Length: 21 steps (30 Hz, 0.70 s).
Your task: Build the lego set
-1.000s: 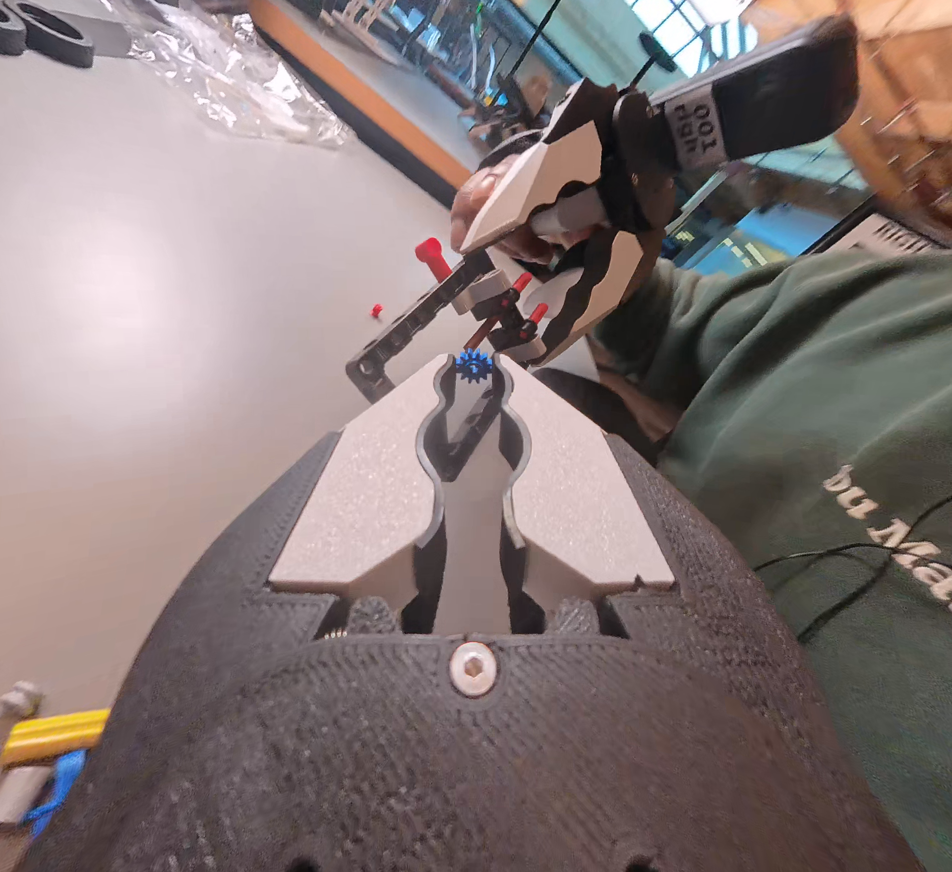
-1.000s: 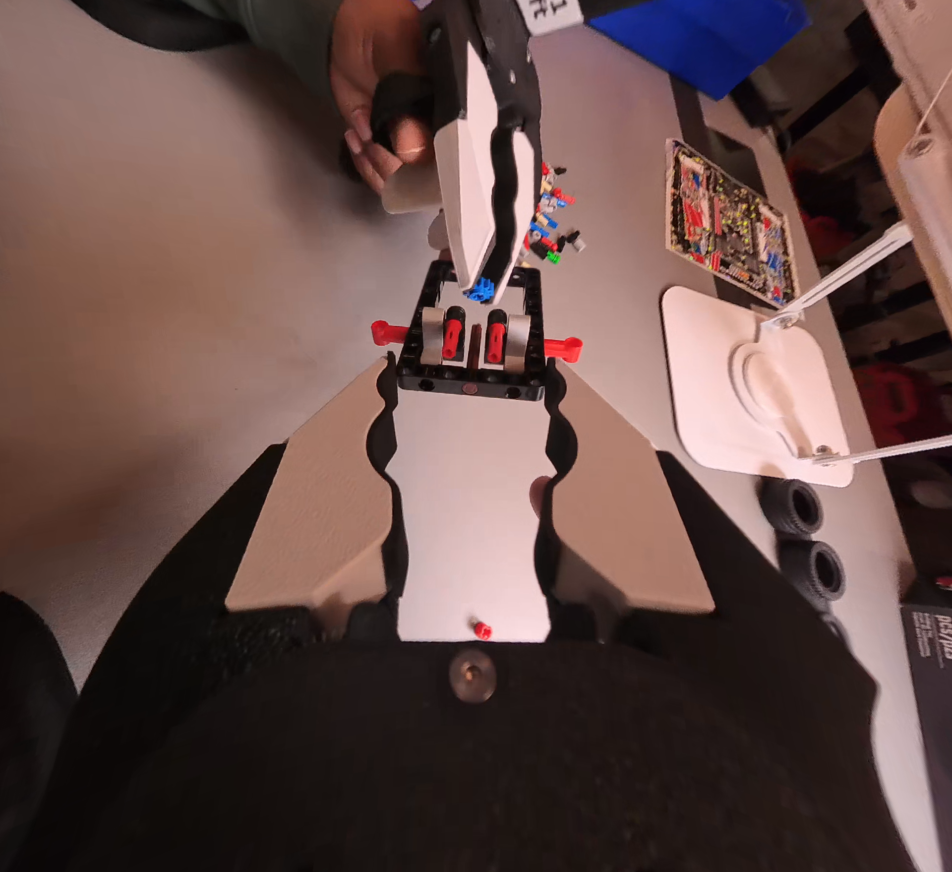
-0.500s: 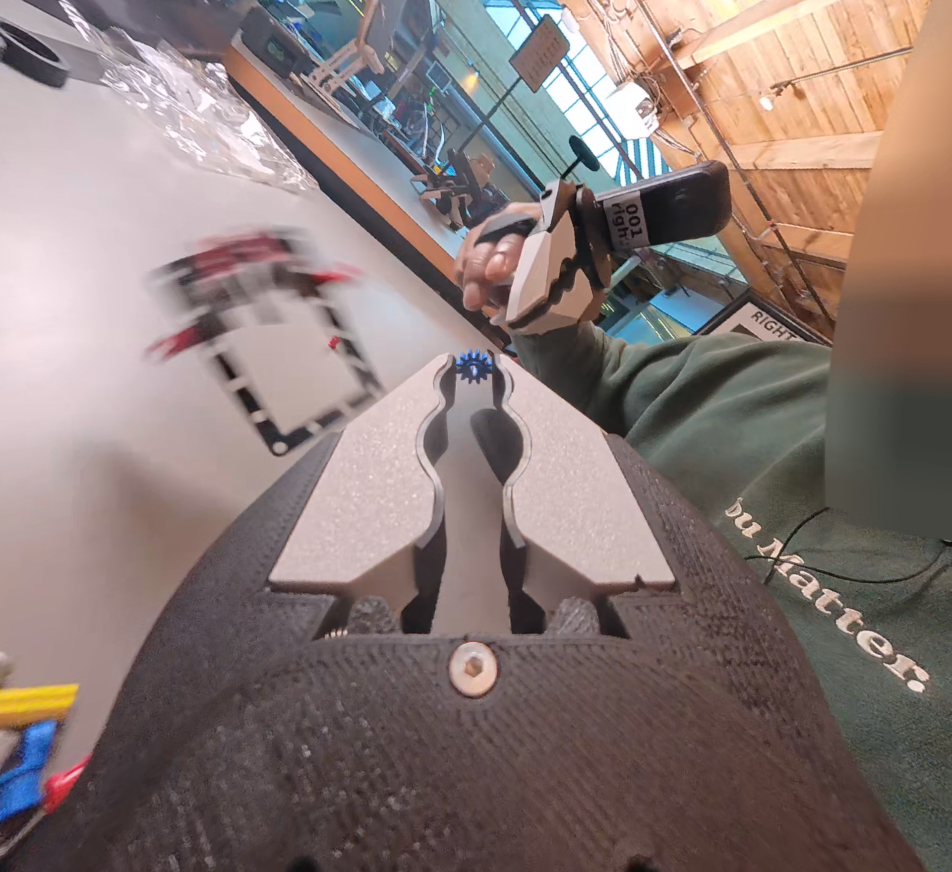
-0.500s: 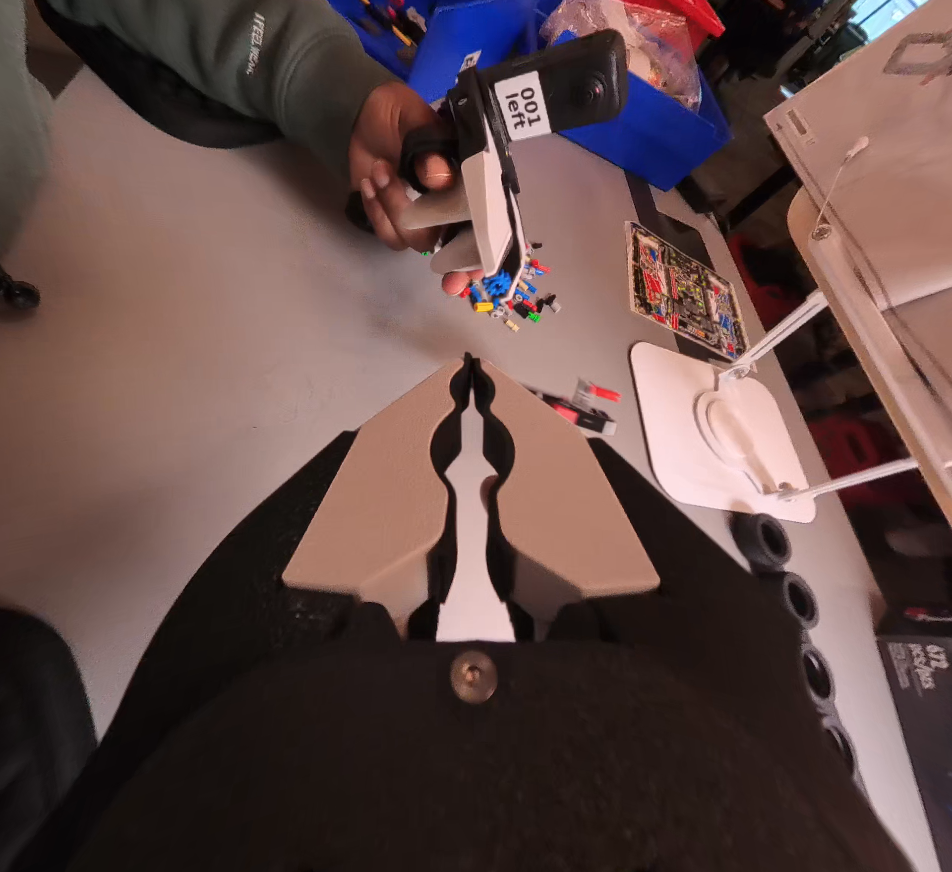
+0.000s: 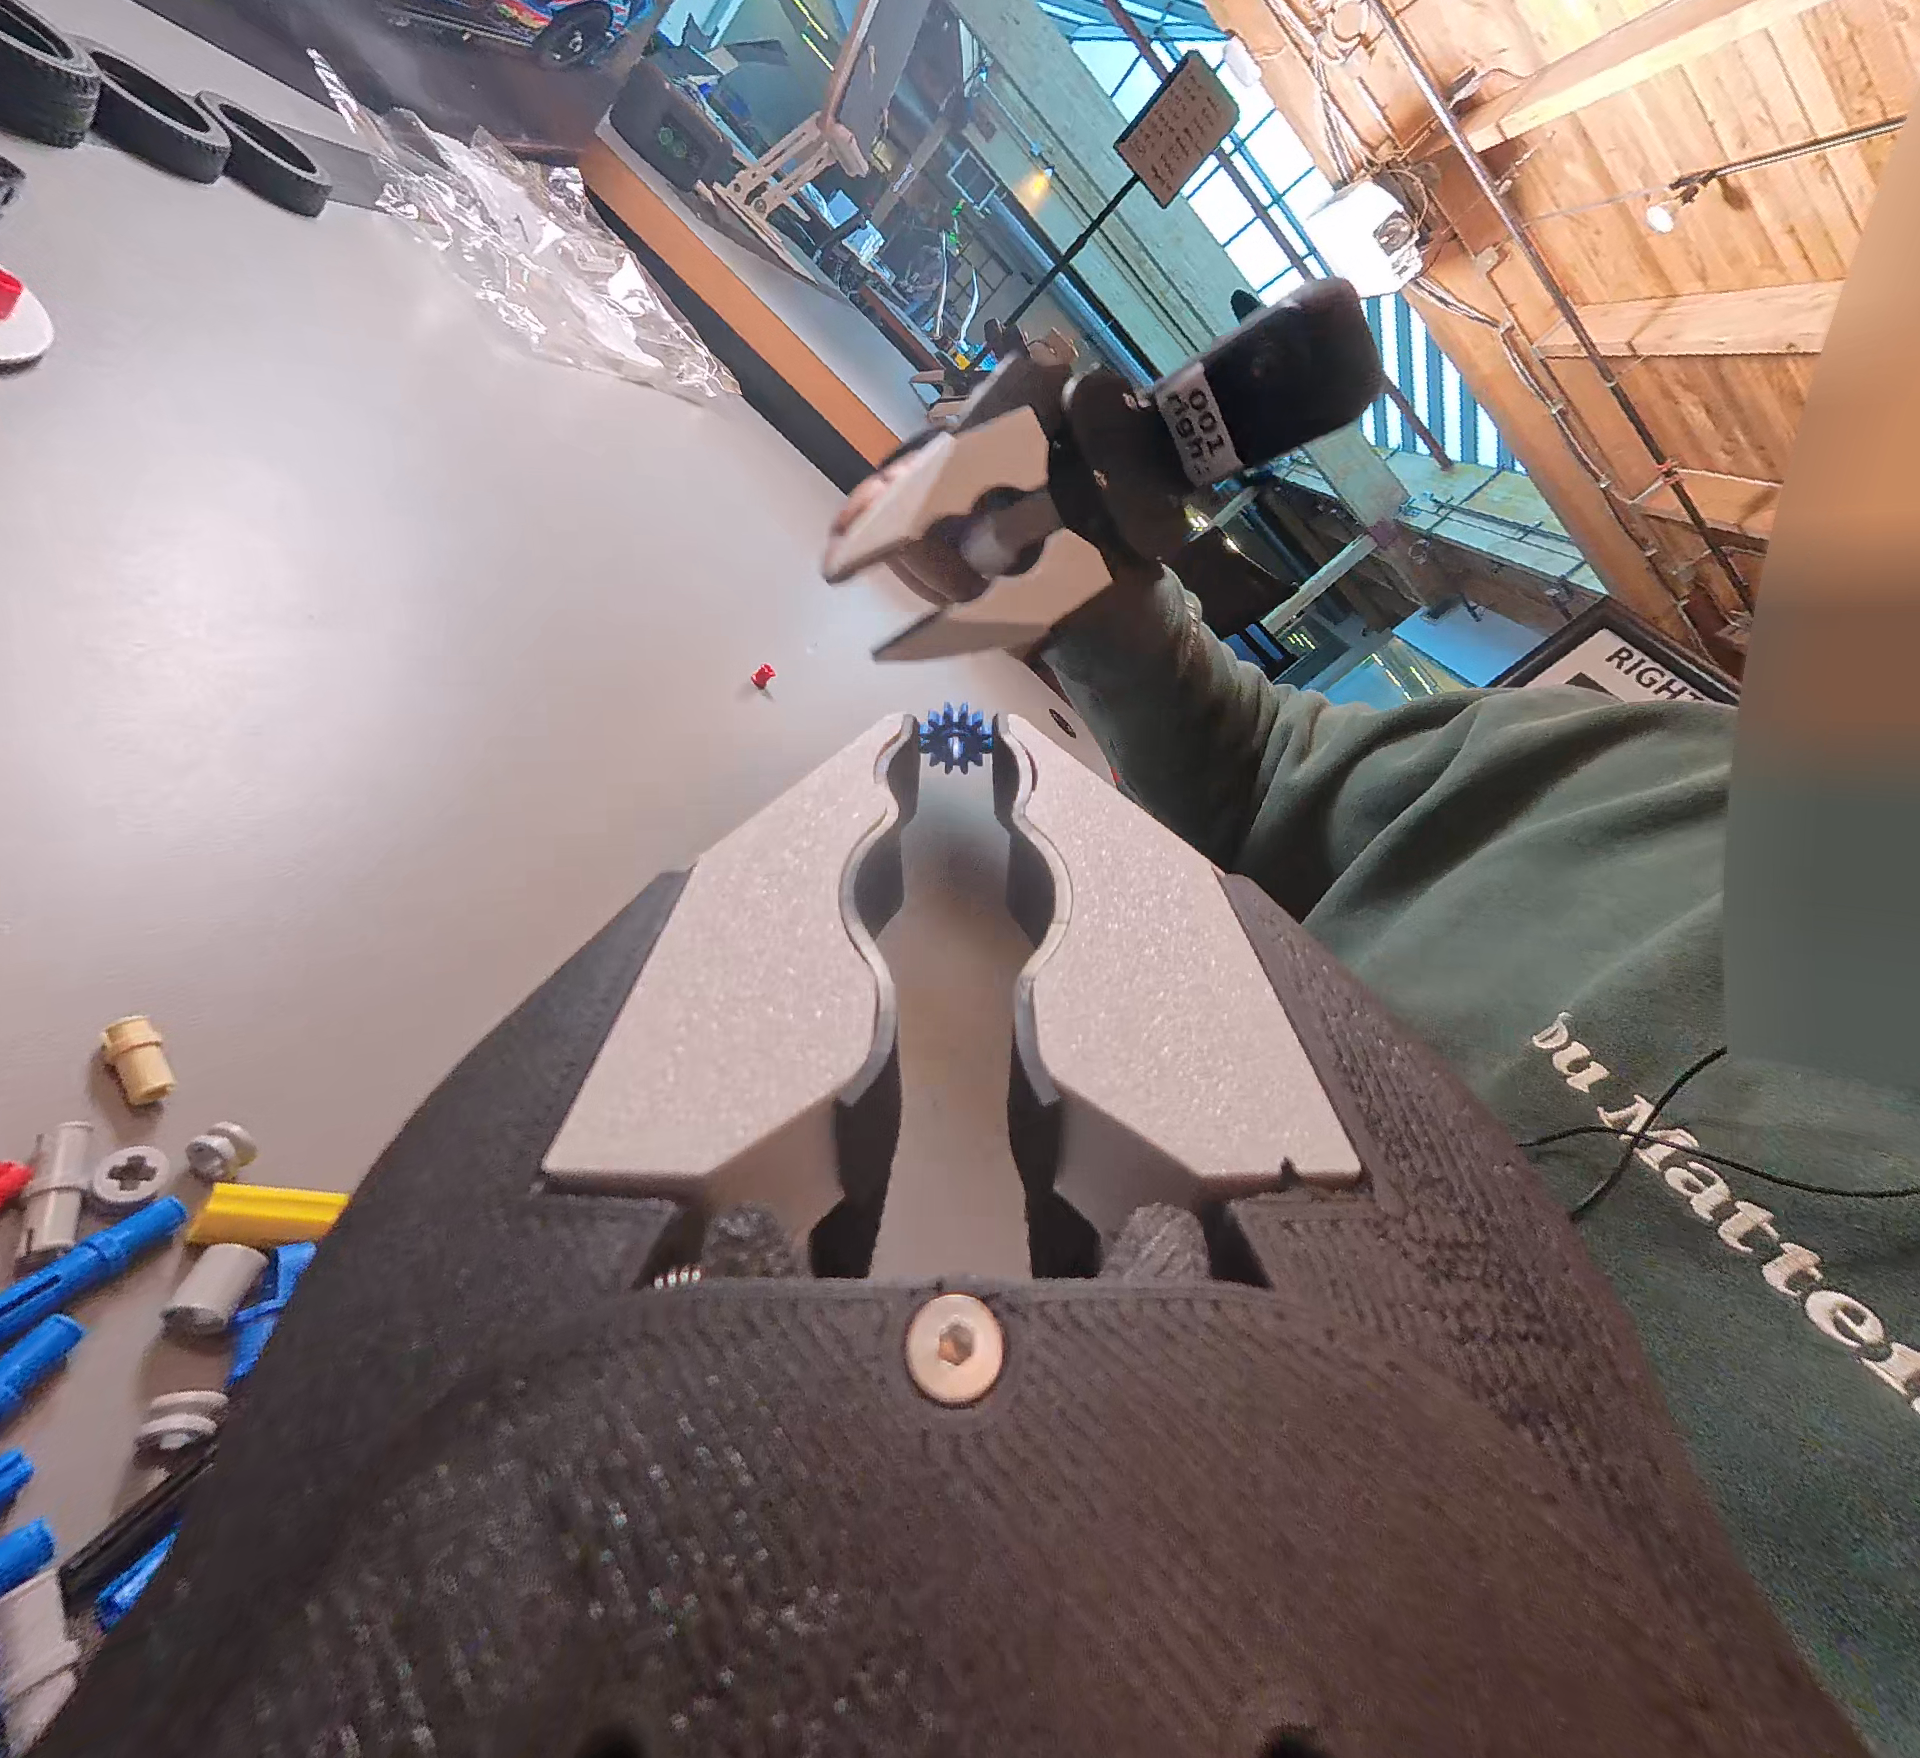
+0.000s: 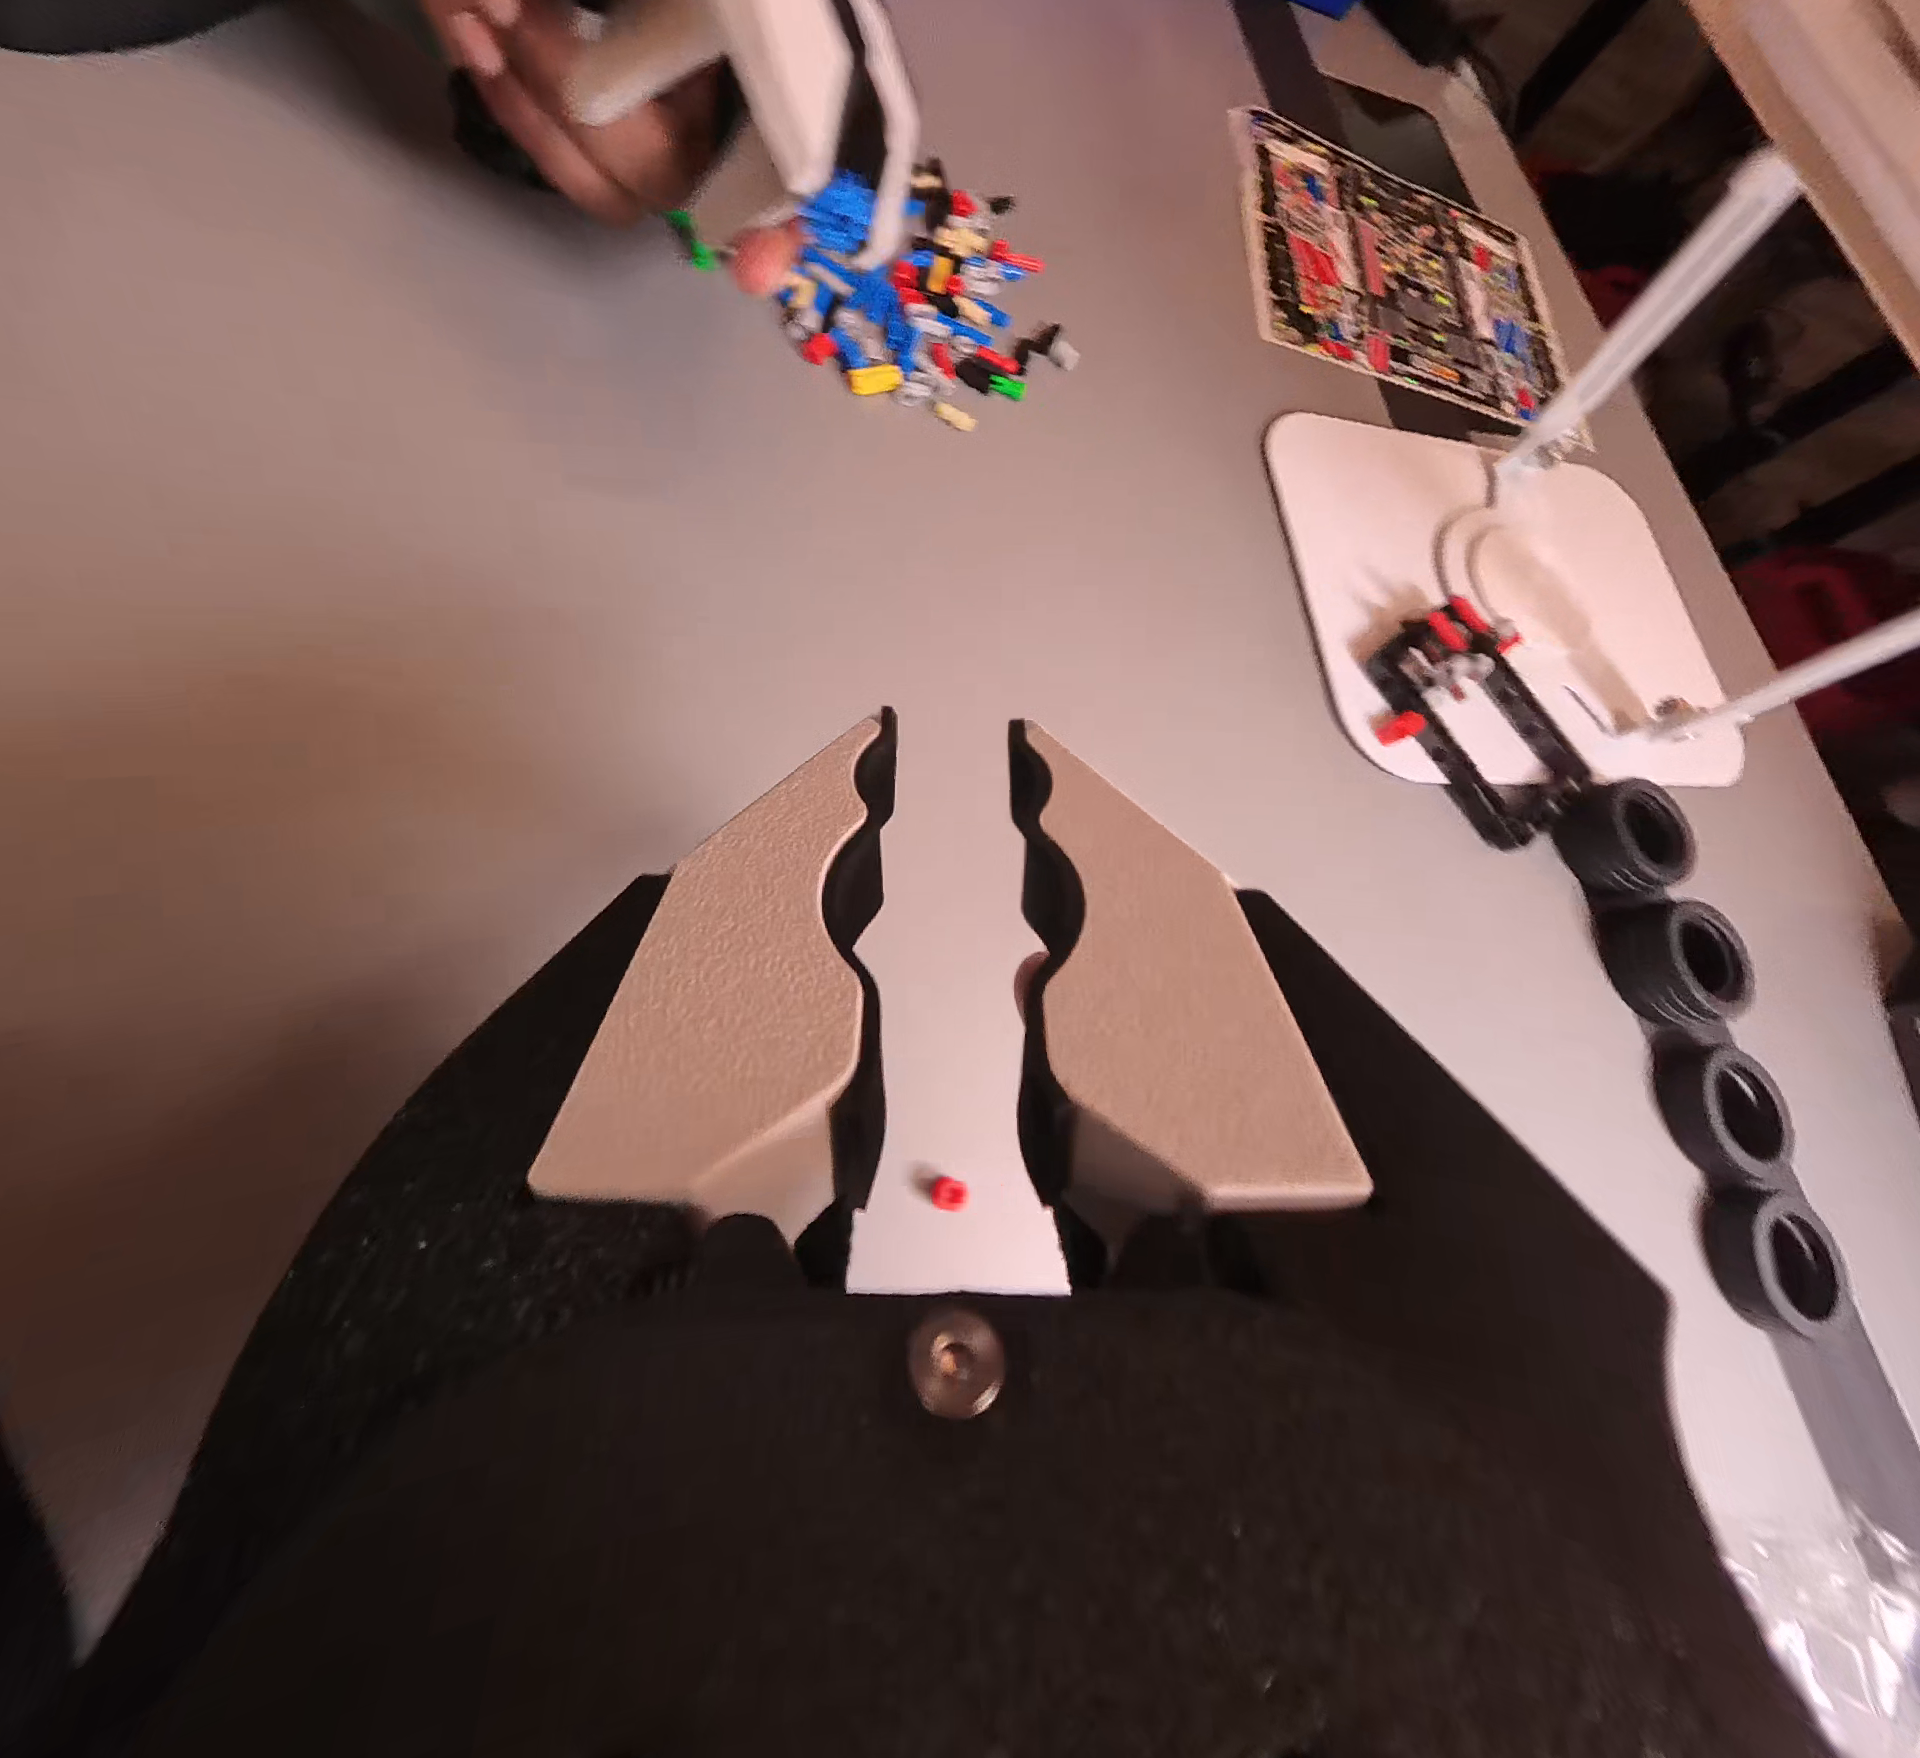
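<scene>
Grey table (image 6: 436, 586), smooth, with a dull sheen. A heap of small loose lego pieces (image 6: 914, 295), mostly blue, red, black and yellow, lay toward the far side. A printed sheet (image 6: 1392, 264) lay flat to its right. A white stand base (image 6: 1486, 565) sat nearer the edge, and a black lego frame (image 6: 1475, 732) with red pins lay partly on it. Four black tyres (image 6: 1704, 1043) stood in a row, the first touching the frame. One tiny red pin (image 6: 943, 1190) lay alone. Crumpled clear plastic bags (image 5: 540, 264) lay beyond.
</scene>
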Available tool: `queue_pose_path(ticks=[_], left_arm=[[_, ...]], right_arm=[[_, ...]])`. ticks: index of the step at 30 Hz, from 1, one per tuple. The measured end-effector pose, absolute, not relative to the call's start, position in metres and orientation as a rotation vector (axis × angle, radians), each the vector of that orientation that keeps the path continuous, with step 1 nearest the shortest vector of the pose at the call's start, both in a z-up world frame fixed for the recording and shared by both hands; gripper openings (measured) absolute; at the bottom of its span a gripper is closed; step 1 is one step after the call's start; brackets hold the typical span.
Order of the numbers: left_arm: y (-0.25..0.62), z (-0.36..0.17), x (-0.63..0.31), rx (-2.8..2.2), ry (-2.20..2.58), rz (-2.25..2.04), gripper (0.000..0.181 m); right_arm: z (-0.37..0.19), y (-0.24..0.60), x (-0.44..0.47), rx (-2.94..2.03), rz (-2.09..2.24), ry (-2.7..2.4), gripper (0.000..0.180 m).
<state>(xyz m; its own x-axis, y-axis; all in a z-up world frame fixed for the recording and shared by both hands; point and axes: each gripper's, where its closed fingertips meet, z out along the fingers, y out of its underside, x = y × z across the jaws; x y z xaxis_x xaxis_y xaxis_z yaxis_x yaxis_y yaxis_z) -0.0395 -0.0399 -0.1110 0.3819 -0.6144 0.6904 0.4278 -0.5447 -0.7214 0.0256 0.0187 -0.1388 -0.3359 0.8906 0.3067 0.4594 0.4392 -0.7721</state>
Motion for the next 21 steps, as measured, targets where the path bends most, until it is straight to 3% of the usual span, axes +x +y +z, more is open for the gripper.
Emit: queue_pose_path(ticks=[10, 15, 21], left_arm=[[-0.037, -0.118, -0.038, -1.695, 0.187, -1.285, 0.012], [-0.037, -0.126, -0.039, -1.726, 0.234, -1.222, 0.012], [-0.035, -0.131, -0.044, -1.751, 0.242, -1.178, 0.012]], right_arm=[[-0.179, 0.167, -0.054, -1.198, 0.326, -2.029, 0.03], [-0.205, 0.202, -0.091, -1.176, 0.207, -2.23, 0.033], [-0.214, 0.194, -0.088, -1.342, 0.321, -2.376, 0.008]])
